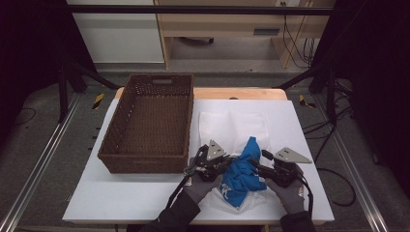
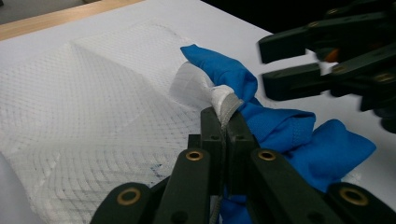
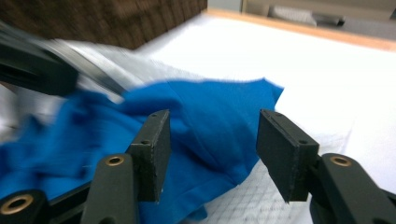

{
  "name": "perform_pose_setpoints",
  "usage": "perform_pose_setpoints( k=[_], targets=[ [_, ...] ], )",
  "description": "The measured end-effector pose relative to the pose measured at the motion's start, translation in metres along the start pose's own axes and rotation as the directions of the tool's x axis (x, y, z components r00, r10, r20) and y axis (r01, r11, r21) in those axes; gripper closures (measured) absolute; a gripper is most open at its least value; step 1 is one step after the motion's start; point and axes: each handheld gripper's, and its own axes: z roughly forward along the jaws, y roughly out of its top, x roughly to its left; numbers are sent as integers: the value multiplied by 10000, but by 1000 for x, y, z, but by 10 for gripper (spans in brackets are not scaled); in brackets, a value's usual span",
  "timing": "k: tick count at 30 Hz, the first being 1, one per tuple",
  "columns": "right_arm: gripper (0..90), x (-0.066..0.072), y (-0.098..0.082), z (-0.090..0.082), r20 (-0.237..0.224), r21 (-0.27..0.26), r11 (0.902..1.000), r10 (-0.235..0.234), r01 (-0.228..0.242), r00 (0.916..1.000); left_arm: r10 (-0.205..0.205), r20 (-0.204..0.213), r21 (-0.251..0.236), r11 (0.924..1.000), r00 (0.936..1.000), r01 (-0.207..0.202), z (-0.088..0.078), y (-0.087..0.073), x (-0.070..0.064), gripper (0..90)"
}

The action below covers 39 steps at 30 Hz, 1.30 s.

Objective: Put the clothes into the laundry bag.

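My left gripper (image 2: 226, 122) is clamped tight on the white hem of the mesh bag (image 2: 93, 107), holding its mouth up. The blue cloth (image 1: 241, 171) lies w/ its long axis running front-to-back, half on the bag, right btwn both grippers near the table's front edge. My right gripper (image 3: 212, 149) has its jaws apart, nothing pinched, cloth just ahead of & under them. So right is the free one; the cloth sits directly in front of it, bag mouth to its left.
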Motion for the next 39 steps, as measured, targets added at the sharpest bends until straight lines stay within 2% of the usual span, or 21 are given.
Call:
perform_pose_setpoints(
  k=[2,4,5,8,9,13,15,17,19,20,23,26,28,29,30,32,35,39],
  targets=[
    [466,0,-2,13,-236,73,10000,5,-3,9997,-8,21,-7,10000,10000,8,0,0,0,882],
    [523,1,-3,23,-525,205,9998,85,-74,9986,-1,28,16,10000,10000,0,0,0,0,882],
    [571,0,-4,27,-642,293,9995,157,-139,9978,29,20,38,10000,10000,-29,1,-1,-1,882],
    [817,0,-6,30,-932,669,9969,467,-405,9946,57,23,80,10000,10000,-57,2,-1,0,882],
    [851,0,-6,28,-943,667,9970,445,-383,9945,34,26,72,10000,10000,-34,2,-1,0,882],
    [868,3,0,7,-933,64,9999,118,-113,9956,-76,-36,21,10000,10000,76,1,0,3,882],
    [867,8,3,-10,-1252,-359,9994,-47,2,9921,-122,-107,11,9999,9999,122,0,2,4,882],
    [864,19,5,-24,-1701,-683,9973,-383,270,9847,-189,-114,-15,9998,9998,189,0,4,5,882],
    [862,33,5,-30,-2233,-707,9950,-841,700,9711,-258,-102,-76,9996,9996,258,0,7,5,883],
    [861,40,5,-30,-2423,-641,9935,-1066,937,9643,-240,-99,-123,9996,9997,239,0,8,3,882],
    [855,59,2,-17,-2686,-246,9919,-1270,1250,9549,-124,-88,-268,9996,9999,122,-3,12,-1,883],
    [848,67,0,3,-2133,266,9863,-1537,1630,9648,18,-45,-450,9990,10000,-20,-9,15,-5,882],
    [832,67,2,14,-1780,333,9892,-1347,1428,9748,156,-98,-494,9987,9998,-160,-12,15,-7,882],
    [828,66,3,20,-1458,406,9897,-1304,1376,9807,181,-108,-454,9988,9998,-186,-13,13,-6,882],
    [823,65,4,25,-1196,496,9896,-1280,1347,9845,121,-121,-472,9988,9999,-126,-13,12,-6,882],
    [811,64,4,34,-983,705,9899,-1155,1227,9884,-23,-104,-426,9991,9999,19,-11,8,-3,882],
    [768,61,4,38,-1118,714,9926,-898,982,9897,-202,-55,-282,9994,9998,201,-7,3,1,881],
    [656,56,6,19,-1684,189,9972,-680,722,9834,-226,-111,-266,9994,9997,223,-6,0,3,882]
  ],
)
